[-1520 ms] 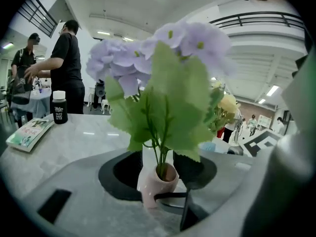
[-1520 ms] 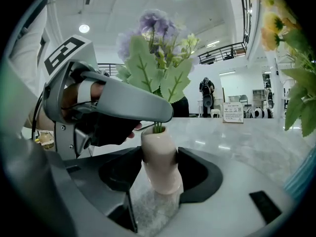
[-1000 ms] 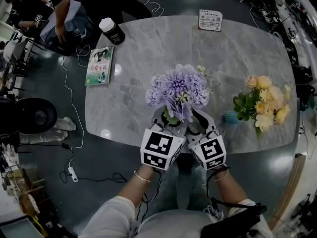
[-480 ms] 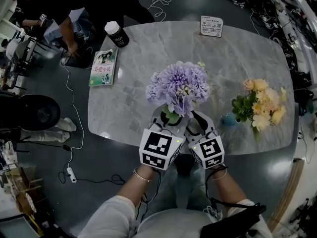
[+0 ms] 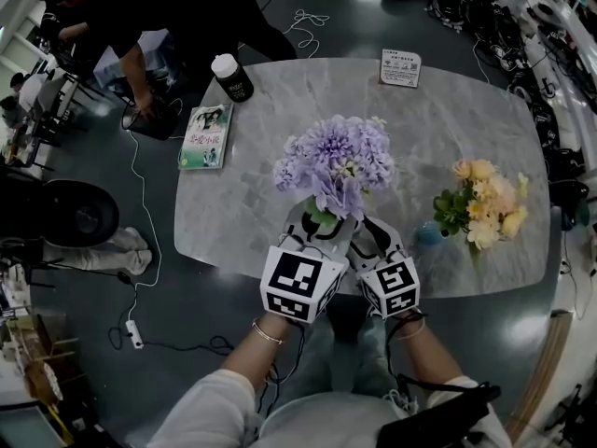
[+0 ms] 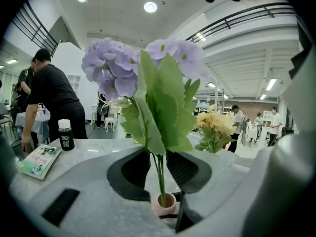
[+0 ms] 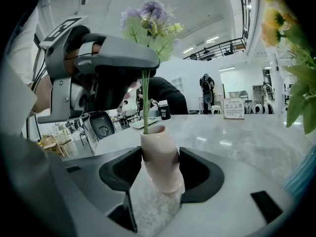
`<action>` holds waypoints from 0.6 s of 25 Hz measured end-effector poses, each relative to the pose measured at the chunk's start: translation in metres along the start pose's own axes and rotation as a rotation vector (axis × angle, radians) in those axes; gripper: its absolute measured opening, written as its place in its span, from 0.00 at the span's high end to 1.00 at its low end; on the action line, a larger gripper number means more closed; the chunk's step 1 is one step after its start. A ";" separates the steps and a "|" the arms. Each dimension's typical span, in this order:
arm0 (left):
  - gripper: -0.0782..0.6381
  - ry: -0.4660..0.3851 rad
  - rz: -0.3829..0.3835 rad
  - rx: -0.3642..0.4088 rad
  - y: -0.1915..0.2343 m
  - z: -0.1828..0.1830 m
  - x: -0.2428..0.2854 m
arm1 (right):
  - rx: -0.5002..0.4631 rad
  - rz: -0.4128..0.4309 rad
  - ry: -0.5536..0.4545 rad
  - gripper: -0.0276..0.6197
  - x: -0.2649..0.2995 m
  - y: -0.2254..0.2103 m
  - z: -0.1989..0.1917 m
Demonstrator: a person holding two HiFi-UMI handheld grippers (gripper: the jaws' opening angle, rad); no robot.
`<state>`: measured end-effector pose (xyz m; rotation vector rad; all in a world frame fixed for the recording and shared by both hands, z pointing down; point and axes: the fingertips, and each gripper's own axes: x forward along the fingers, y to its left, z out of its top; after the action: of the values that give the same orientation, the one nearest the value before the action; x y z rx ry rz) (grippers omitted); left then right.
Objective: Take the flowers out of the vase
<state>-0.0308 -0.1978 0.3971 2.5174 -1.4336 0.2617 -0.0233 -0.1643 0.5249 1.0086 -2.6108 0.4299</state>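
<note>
The purple flowers [image 5: 336, 161] are being grasped by their stems in the left tool [image 6: 158, 158]. The stem ends are sitting in the mouth of the pink vase [image 7: 159, 157]. The vase is being clenched by the right tool [image 7: 160, 168] at the middle of the near edge of the grey marble desk [image 5: 280, 101]. A book [image 5: 206, 137] and a bottle [image 5: 231, 77] are being carried near its far-left corner, and a yellow bouquet [image 5: 480, 208] by its right edge. Cables [image 5: 140, 278] are lying across the dark floor.

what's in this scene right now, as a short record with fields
left tool: shut on flowers, at the stems
right tool: shut on vase
stems: lower ends inside the vase mouth
table: grey marble
also on table: yellow bouquet, book, bottle, card
</note>
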 end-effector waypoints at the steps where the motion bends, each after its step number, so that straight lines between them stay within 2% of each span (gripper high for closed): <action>1: 0.74 -0.009 0.003 -0.001 0.000 0.004 -0.002 | 0.010 0.001 0.004 0.61 0.000 -0.001 -0.001; 7: 0.74 -0.046 0.018 -0.002 0.000 0.021 -0.010 | -0.006 -0.021 0.051 0.61 0.001 -0.003 -0.011; 15: 0.74 -0.097 0.035 -0.008 0.000 0.045 -0.023 | -0.026 -0.015 0.038 0.61 -0.009 0.001 0.006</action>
<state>-0.0407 -0.1919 0.3480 2.5326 -1.5123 0.1417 -0.0189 -0.1603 0.5154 1.0005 -2.5670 0.4063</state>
